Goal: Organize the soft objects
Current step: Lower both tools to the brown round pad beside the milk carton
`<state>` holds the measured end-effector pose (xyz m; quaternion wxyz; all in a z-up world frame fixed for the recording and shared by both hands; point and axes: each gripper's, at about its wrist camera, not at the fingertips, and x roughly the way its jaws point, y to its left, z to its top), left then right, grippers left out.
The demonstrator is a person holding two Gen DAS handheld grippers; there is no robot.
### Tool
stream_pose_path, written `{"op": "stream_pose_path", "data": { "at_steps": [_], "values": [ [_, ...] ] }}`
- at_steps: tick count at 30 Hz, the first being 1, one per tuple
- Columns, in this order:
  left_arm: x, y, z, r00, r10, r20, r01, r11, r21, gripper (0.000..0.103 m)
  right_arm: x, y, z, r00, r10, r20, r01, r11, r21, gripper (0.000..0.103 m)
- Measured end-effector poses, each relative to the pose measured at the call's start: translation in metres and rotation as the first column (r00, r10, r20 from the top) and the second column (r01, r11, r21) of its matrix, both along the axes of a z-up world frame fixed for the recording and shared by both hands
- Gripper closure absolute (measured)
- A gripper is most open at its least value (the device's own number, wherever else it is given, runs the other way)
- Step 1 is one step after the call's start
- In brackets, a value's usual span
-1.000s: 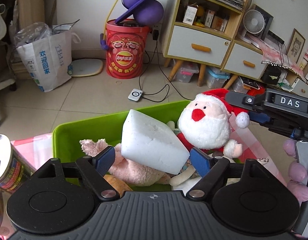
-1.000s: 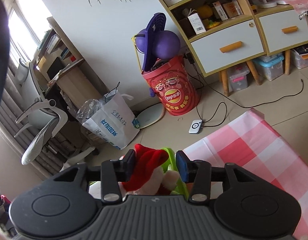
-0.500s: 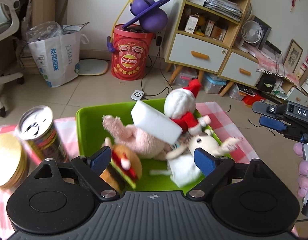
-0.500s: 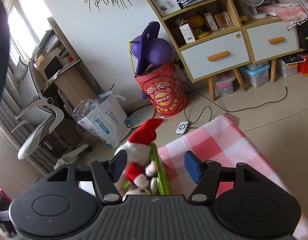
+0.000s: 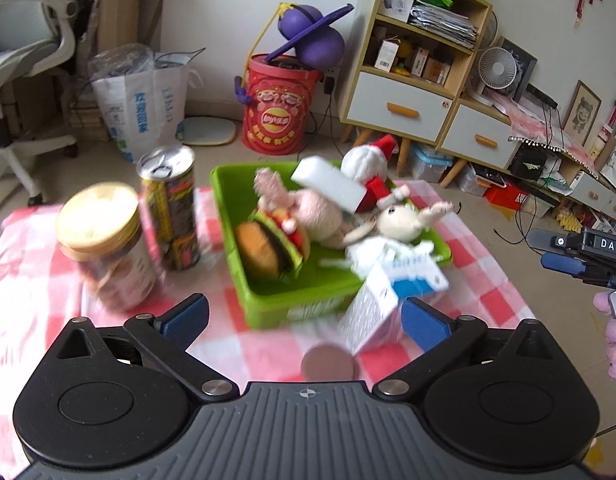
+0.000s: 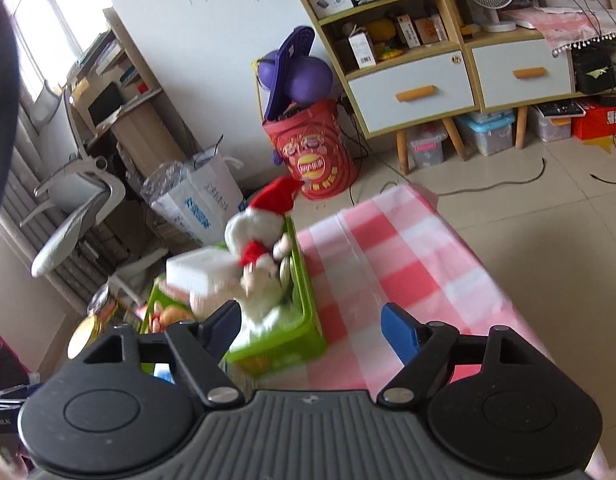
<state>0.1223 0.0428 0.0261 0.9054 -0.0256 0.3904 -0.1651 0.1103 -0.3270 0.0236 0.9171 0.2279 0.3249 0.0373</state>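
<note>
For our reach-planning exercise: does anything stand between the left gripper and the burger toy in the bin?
Only the bin's near wall lies before the burger; the carton stands right of that line.

Bare checked table (image 6: 408, 264) lies right of the green bin (image 5: 235, 216); can (image 5: 169, 208) and jar (image 5: 103, 244) (touching) crowd its left

The right gripper (image 6: 314, 326) hangs above the pink checked tablecloth (image 6: 404, 276) with its blue-padded fingers (image 6: 398, 326) spread wide and nothing between them; to their left sits the green bin (image 6: 308, 312); a Santa plush (image 6: 263, 224) leans at its far end; a white foam block (image 6: 197, 270) lies tilted across the toys.
</note>
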Motion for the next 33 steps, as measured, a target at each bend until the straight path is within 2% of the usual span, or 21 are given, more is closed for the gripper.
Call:
{"op": "stream_pose_path", "data": {
  "at_steps": [8,16,20,23,26,33],
  "values": [
    [-0.038,0.018,-0.017,0.999,0.041,-0.033,-0.041,0.999,0.008,0.005,-0.033,0.019,-0.009,0.998,0.045,-0.035,-0.045,0.999,-0.017,0.051],
    [-0.062,0.021,-0.043,0.997,0.066,-0.028,-0.065,0.998,0.026,0.005,-0.058,0.044,-0.026,0.995,0.097,-0.022,-0.099,0.988,-0.116,0.045],
    [-0.061,0.014,-0.055,0.998,0.059,-0.034,-0.057,0.997,0.053,0.005,-0.060,0.053,-0.034,0.990,0.132,-0.038,-0.137,0.978,-0.159,0.044],
    [-0.056,0.007,-0.066,0.999,0.044,-0.031,-0.041,0.995,0.092,0.005,-0.059,0.056,-0.040,0.990,0.136,-0.038,-0.140,0.974,-0.177,0.037],
    [-0.048,0.000,-0.074,0.999,0.034,-0.025,-0.031,0.992,0.119,0.005,-0.056,0.060,-0.049,0.988,0.146,-0.057,-0.155,0.965,-0.211,0.036],
    [-0.021,-0.008,-0.087,0.998,0.033,-0.059,-0.028,0.996,0.087,0.005,-0.048,0.072,-0.072,0.978,0.163,-0.129,-0.195,0.936,-0.295,0.036]
  ]
}}
